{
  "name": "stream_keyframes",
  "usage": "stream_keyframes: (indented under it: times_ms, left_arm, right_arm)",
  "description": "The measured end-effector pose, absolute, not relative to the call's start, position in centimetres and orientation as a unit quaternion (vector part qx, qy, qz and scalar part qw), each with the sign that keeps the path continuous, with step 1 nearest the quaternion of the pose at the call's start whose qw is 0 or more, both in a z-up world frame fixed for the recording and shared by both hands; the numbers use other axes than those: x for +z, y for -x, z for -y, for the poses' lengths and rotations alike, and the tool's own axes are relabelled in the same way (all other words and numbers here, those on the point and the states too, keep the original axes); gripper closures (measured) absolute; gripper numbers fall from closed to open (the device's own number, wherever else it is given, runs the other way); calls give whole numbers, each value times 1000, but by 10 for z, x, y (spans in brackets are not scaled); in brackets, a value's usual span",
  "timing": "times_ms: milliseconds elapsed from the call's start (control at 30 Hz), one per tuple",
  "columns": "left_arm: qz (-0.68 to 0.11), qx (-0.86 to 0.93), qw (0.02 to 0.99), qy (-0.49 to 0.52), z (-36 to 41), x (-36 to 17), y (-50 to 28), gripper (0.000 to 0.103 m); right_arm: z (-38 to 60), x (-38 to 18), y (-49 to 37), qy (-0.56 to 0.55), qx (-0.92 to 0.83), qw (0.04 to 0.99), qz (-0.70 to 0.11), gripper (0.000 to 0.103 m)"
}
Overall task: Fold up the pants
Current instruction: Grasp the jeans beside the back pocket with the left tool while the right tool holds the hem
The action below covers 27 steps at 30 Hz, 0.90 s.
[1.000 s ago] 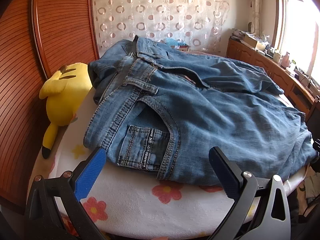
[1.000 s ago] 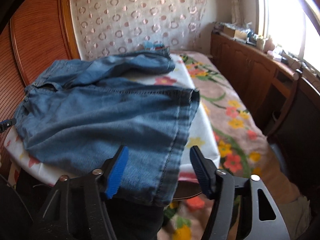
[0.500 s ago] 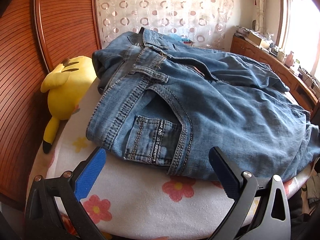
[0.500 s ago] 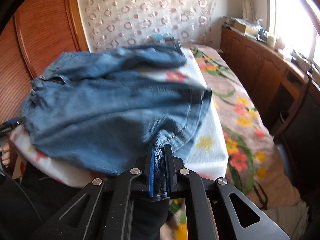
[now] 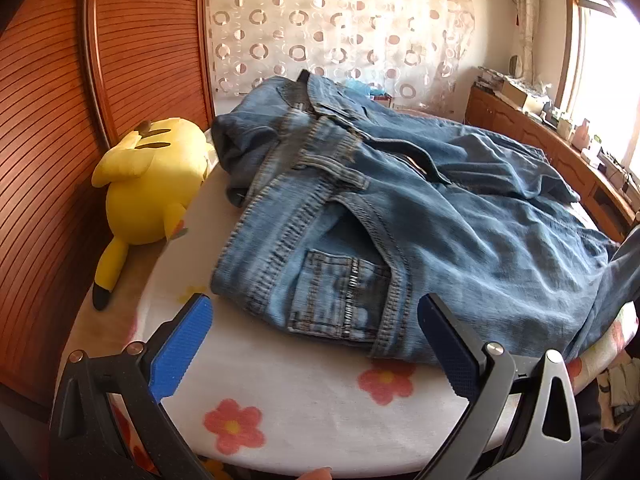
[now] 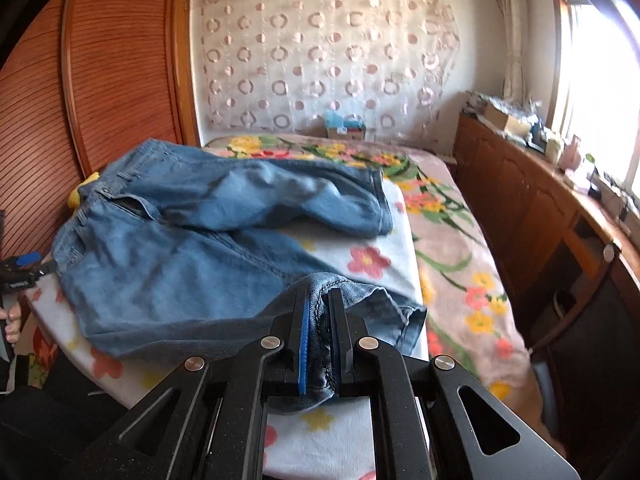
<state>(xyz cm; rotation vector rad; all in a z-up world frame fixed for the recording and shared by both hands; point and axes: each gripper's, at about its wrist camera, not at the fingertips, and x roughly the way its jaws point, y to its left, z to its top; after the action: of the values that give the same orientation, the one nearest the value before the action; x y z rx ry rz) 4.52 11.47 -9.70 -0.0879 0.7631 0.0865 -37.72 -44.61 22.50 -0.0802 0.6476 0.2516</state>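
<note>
Step in hand, as I read it: first fold, near leg onto far leg

Right gripper [image 6: 318, 320] is clamped tight on the hem of the near leg of the jeans [image 6: 168, 264], denim bunched between the pads. The gripped leg runs ahead and to the left of this claw toward the waistband; the other leg [image 6: 304, 196] lies further ahead, hem pointing right. Both rest on the floral towel [image 6: 368, 260] over the bed

Left gripper [image 5: 316, 340] is spread wide, holding nothing, hovering just short of the waistband corner; the back pocket [image 5: 340, 296] sits straight ahead between its fingers, touching neither. Yellow plush [image 5: 152, 184] is ahead-left, apart from the denim

Next move probably calls for:
- left claw to pin or grab the waistband so the body doesn't drag
- right claw to lift the hem clear and carry it forward onto the far leg, hems matched

Risk: hem grip looks bunched, may twist the leg
</note>
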Motion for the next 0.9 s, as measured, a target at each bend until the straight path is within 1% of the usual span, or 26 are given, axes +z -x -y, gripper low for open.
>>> stream_keyframes:
  times_ms: [133, 233, 367, 433, 600, 700, 800, 900]
  left_arm:
    - [-370, 45, 927, 48, -127, -97, -45, 5]
    - [-366, 50, 928, 49, -135, -95, -44, 9]
    - [-357, 60, 931, 53, -144, -92, -47, 9]
    - [-365, 66, 927, 46, -147, -97, -53, 11]
    - [-381, 67, 921, 49, -153, -110, -66, 16]
    - [-392, 65, 917, 46, -153, -119, -72, 17]
    - [-399, 63, 913, 46, -153, -125, -76, 17]
    - [-399, 61, 914, 50, -153, -126, -78, 17]
  right_arm:
    - [455, 209, 373, 27, 111, 934, -338, 95]
    - [455, 208, 371, 21, 108, 928, -355, 95]
    - [456, 209, 373, 7, 107, 921, -375, 95]
    - [461, 209, 370, 0, 110, 920, -377, 94]
    - [475, 215, 374, -13, 106, 920, -378, 81]
    - [484, 211, 376, -10, 101, 920, -378, 68]
    - [489, 210, 381, -13, 102, 919, -381, 66]
    - [495, 204, 377, -21, 105, 917, -385, 62]
